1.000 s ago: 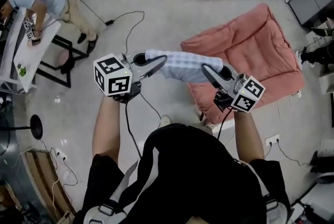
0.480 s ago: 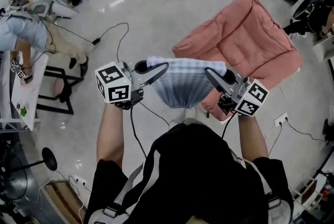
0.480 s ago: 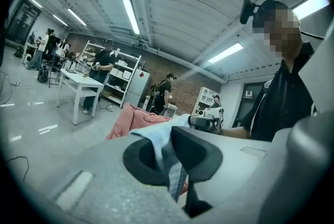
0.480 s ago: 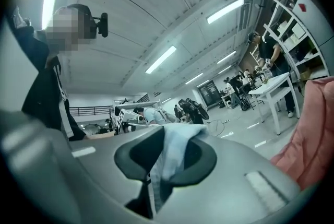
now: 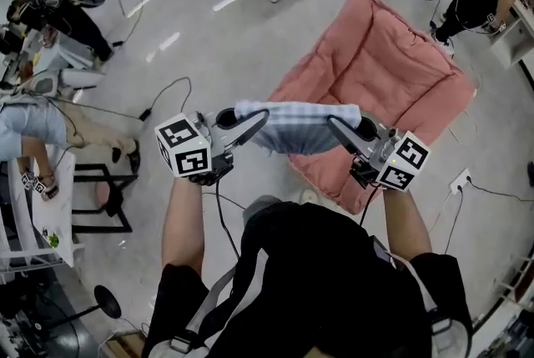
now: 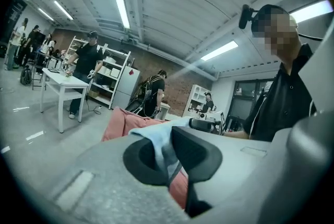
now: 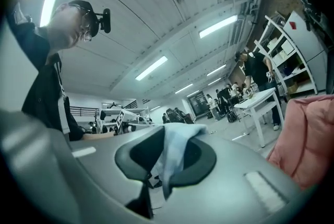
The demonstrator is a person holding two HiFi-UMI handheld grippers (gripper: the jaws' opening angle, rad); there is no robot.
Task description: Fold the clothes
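Blue checked cloth (image 5: 296,127) stretches sideways from the left gripper (image 5: 260,118) to the right gripper (image 5: 332,123), and each pinches one end. The right one's jaws have just been closing tighter on it. A pink padded mat (image 5: 392,73) lies ahead, below both.

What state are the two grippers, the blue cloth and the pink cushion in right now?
Left gripper: shut on one top corner of the blue cloth.
Right gripper: shut on the other top corner; its jaws have just been closing with the cloth between them.
Blue cloth: lifted off the floor, stretched between both grippers, the rest hanging below.
Pink cushion: lying spread on the floor.
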